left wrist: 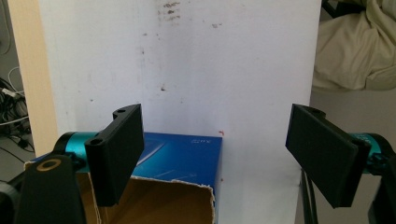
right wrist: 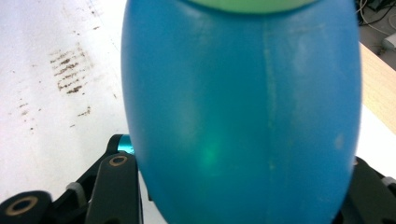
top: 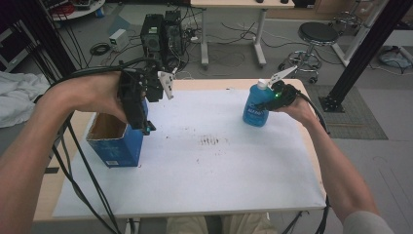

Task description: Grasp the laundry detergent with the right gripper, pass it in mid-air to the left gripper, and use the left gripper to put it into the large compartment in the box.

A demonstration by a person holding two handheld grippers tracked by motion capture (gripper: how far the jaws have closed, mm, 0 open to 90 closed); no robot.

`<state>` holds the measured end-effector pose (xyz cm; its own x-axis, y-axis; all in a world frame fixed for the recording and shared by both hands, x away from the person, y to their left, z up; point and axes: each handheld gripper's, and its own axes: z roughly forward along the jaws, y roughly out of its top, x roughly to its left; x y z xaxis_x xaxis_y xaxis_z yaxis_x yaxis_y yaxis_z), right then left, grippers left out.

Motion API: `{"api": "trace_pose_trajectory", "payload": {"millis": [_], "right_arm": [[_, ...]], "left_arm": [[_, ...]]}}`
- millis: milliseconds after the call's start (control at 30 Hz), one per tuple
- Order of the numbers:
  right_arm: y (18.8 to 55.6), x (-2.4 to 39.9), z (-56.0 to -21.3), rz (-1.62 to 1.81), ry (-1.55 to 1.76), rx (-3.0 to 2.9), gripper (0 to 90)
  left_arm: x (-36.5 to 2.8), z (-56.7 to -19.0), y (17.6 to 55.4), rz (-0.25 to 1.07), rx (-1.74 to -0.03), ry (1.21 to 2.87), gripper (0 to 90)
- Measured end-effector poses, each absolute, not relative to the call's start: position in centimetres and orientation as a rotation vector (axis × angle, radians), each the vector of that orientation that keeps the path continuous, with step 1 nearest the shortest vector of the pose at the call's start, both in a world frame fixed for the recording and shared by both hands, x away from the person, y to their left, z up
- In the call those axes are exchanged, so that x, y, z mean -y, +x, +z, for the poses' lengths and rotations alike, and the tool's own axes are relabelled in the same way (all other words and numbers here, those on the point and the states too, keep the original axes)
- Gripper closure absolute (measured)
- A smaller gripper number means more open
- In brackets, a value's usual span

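Blue bottle (top: pixel 256 108) is being held upright by the right gripper (top: pixel 272 100) in the high view, near the far right corner of the white sheet (top: pixel 219 175) that is covering the table (top: pixel 58 180). Its jaws are being closed on the bottle's body. The far edge and the right edge of the sheet are lying near the bottle. The left gripper (top: pixel 146 127) is being held above an open blue carton (top: pixel 114 141), which is standing at the left edge of the sheet. A wide bare stretch of the sheet, marked by some dark smudges (top: pixel 213 141), is lying between the carton and the bottle, which are well apart. A stool (top: pixel 316 36) and computer cases (top: pixel 163 34) are being seen on the floor behind the table.

Seen from the left gripper view, the two black jaws are being kept wide apart, with nothing between them. The carton's open top (left wrist: pixel 154 200) is lying just below the left jaw, and its torn brown rim is being shown. Bare sheet is extending ahead, and a pale cloth (left wrist: pixel 359 46) is lying beyond the sheet's edge at the right.

Seen from the right gripper view, the bottle (right wrist: pixel 243 116) is being pressed between the jaws, and it is hiding most of what lies ahead. Smudged sheet is being seen at the left, and the wooden table edge (right wrist: pixel 378 88) at the right.
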<state>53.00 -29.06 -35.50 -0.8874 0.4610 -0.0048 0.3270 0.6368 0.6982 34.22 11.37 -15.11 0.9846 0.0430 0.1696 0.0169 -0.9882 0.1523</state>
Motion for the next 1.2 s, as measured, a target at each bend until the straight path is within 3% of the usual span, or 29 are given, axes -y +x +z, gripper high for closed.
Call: {"api": "trace_pose_trajectory", "payload": {"millis": [267, 633, 1200], "right_arm": [[50.9, 26.9, -33.2, 1.129, 0.532, -2.695, 46.4], [45.3, 21.6, -30.8, 1.141, 0.228, -2.804, 46.2], [42.3, 17.2, -31.6, 1.164, 0.068, -2.877, 45.9]], "left_arm": [[-10.9, -14.8, 35.0, 0.285, -0.062, 2.952, 19.6], [-8.0, -15.0, 36.4, 0.315, -0.086, 2.889, 19.6], [-0.9, -20.8, 39.3, 0.191, -0.058, 2.782, 19.6]]}}
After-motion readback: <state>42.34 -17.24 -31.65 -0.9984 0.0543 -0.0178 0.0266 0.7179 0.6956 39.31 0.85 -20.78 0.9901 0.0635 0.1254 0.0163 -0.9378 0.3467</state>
